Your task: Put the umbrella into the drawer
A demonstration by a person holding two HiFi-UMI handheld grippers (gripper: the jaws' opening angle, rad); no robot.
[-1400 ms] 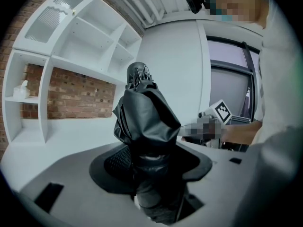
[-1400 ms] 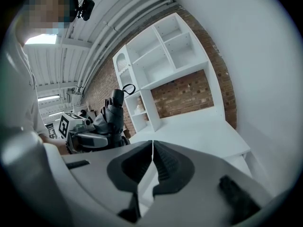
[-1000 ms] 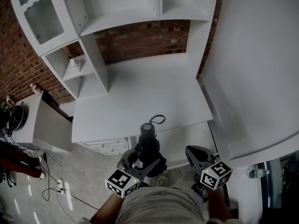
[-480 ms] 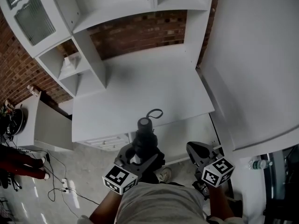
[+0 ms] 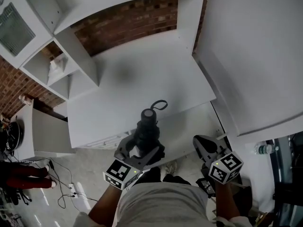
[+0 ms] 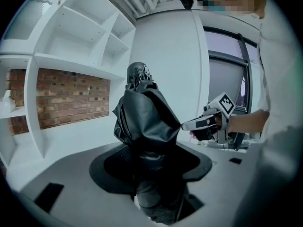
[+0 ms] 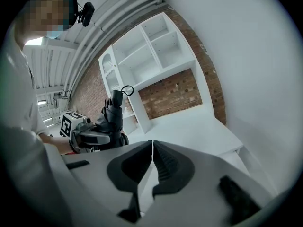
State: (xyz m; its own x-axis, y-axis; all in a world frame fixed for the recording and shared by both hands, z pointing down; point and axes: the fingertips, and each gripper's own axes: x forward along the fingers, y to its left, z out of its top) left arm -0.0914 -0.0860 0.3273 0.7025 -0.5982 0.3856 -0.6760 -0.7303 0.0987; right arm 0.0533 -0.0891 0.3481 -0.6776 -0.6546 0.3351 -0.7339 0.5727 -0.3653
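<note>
A black folded umbrella (image 5: 146, 128) stands upright in my left gripper (image 5: 142, 149), whose jaws are shut on its lower body. Its handle with a strap loop (image 5: 159, 105) points up, just over the front edge of the white desk (image 5: 142, 79). In the left gripper view the umbrella (image 6: 144, 122) fills the middle between the jaws. My right gripper (image 5: 202, 144) hangs to the right of it, below the desk edge, shut and empty; its pads meet in the right gripper view (image 7: 152, 150). A white drawer front (image 5: 102, 142) shows under the desk at the left.
A white shelf unit (image 5: 71, 65) with open cubbies stands at the desk's back left before a brick wall (image 5: 128, 22). A large white panel (image 5: 255, 56) rises on the right. Cables and a power strip (image 5: 71, 190) lie on the floor at the left.
My left gripper has carried the umbrella a little up the picture, toward the desk edge. The head view has tilted, so the desk sits higher and further left. The right gripper has hardly moved.
</note>
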